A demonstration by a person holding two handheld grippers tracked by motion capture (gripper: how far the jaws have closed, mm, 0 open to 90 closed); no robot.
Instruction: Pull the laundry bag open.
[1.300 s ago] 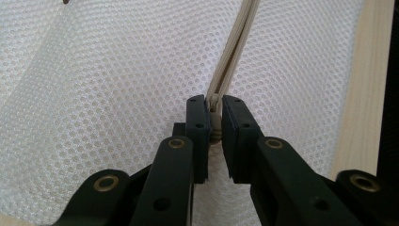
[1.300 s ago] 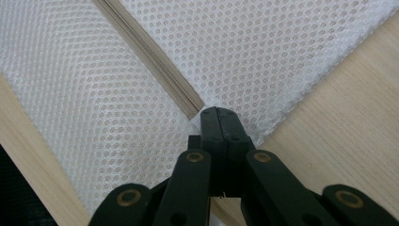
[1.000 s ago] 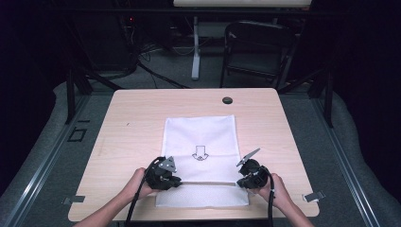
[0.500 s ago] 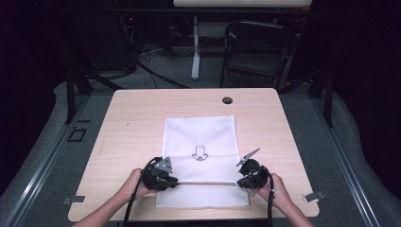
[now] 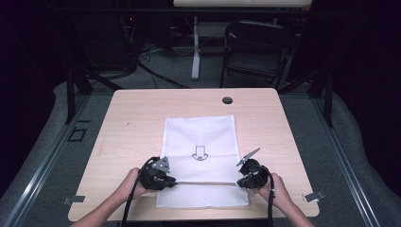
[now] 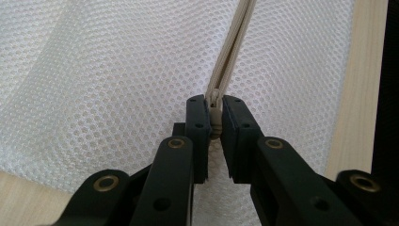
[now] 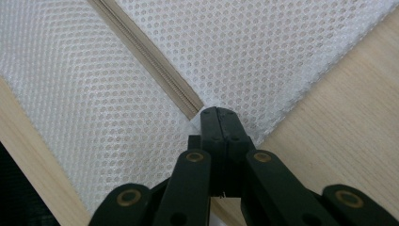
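The left gripper [image 6: 215, 123] is clamping the zipper pull [image 6: 215, 115] of the white mesh bag [image 5: 201, 142], its zipper [image 6: 230, 56] running straight ahead. The right gripper [image 7: 219, 123] is pinching the bag's edge, jaws together, beside the zipper's far end, bag lying flat on the worktop [image 5: 137, 118].

A folding chair [image 5: 257, 52] stands behind the wooden table [image 5: 137, 118].

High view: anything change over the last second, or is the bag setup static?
Nearly static. The left gripper looks to have eased slightly along the zipper toward the right gripper; the shift is small. Both stay clamped: the left on the zipper pull, the right on the mesh bag at the zipper's far end. The bag lies flat on the table, unmoved.
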